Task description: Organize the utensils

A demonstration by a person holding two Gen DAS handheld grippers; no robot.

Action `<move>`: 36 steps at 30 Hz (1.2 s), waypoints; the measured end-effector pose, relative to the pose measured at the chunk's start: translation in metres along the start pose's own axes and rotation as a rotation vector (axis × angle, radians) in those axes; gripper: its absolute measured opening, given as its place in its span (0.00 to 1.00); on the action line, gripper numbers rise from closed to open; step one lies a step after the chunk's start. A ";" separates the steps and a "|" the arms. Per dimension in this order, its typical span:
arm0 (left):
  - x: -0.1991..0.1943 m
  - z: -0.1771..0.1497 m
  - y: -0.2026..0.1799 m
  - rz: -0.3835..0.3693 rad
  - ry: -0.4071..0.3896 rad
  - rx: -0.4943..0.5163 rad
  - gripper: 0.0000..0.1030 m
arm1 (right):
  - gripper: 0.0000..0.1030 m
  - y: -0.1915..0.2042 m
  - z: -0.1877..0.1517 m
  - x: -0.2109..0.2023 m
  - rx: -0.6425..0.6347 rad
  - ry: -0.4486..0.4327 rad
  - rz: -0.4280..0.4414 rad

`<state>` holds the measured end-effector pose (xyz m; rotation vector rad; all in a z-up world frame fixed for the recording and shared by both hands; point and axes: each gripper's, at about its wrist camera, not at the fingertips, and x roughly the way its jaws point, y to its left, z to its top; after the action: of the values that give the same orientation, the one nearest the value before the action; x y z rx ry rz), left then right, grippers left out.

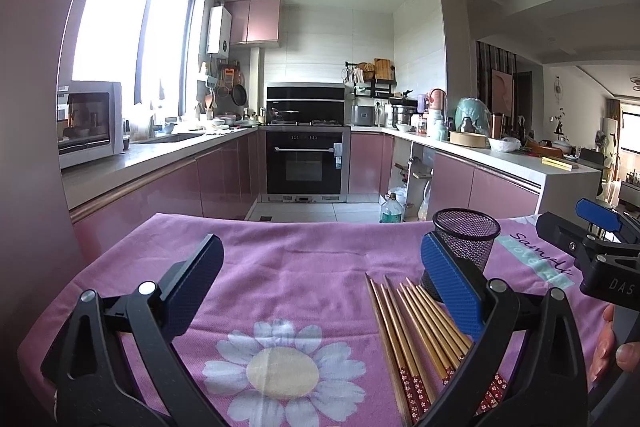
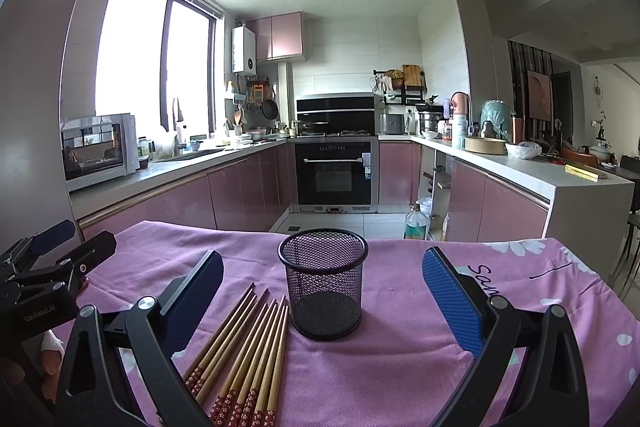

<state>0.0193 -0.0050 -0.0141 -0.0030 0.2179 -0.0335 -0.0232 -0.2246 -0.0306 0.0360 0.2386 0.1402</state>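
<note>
1. Left wrist view: nothing is seen to be sorted yet. The chopsticks (image 1: 420,339) are all laid flat on the pink cloth of the tabletop (image 1: 280,267), and the mesh holder (image 1: 466,241) is seen standing upright with nothing visible inside it. The whole task is judged to be left.
2. The left gripper (image 1: 320,287) is held spread wide, nothing pinched. The chopsticks are found at about 4 o'clock from its midpoint, running under the right-hand finger; the holder is placed at 2 o'clock, just behind that finger.
3. The right gripper (image 1: 600,239) is glimpsed at 3 o'clock, clear of the holder; a hand (image 1: 612,347) is seen below it.
4. Right wrist view: the same is confirmed. The mesh holder (image 2: 323,283) is shown empty, and the chopsticks (image 2: 244,351) are fanned beside it, tips near its base.
5. The right gripper (image 2: 322,291) is spread open and empty. The holder is framed dead centre between the fingers; the chopsticks are lying at 7 o'clock, beside the left-hand finger.
6. The left gripper (image 2: 44,247) is caught at 9 o'clock, well apart.
</note>
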 end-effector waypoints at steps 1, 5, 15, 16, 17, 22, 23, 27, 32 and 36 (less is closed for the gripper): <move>0.000 0.000 0.000 -0.005 0.005 0.001 0.94 | 0.93 0.000 -0.001 0.001 0.000 0.008 0.002; 0.007 -0.003 0.001 -0.021 0.041 0.003 0.94 | 0.93 -0.002 -0.003 0.006 0.001 0.052 0.019; 0.045 -0.019 -0.010 -0.105 0.246 0.086 0.90 | 0.78 0.000 -0.029 0.049 -0.027 0.371 0.133; 0.051 -0.022 -0.012 -0.118 0.276 0.099 0.88 | 0.77 0.001 -0.034 0.055 -0.030 0.412 0.145; 0.057 -0.025 -0.014 -0.127 0.304 0.109 0.83 | 0.72 0.002 -0.037 0.058 -0.034 0.435 0.149; 0.087 -0.042 -0.022 -0.170 0.425 0.137 0.70 | 0.55 0.012 -0.050 0.077 -0.052 0.552 0.185; 0.093 -0.045 -0.024 -0.172 0.453 0.143 0.68 | 0.52 0.015 -0.053 0.080 -0.056 0.567 0.185; 0.108 -0.055 -0.026 -0.191 0.520 0.149 0.59 | 0.40 0.017 -0.061 0.092 -0.060 0.619 0.189; 0.122 -0.063 -0.026 -0.227 0.597 0.135 0.53 | 0.35 0.016 -0.063 0.100 -0.049 0.652 0.193; 0.130 -0.068 -0.029 -0.250 0.632 0.141 0.52 | 0.31 0.020 -0.062 0.106 -0.065 0.662 0.184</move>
<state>0.1303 -0.0379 -0.1081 0.1229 0.8458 -0.3009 0.0610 -0.1890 -0.1148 -0.0556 0.8921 0.3419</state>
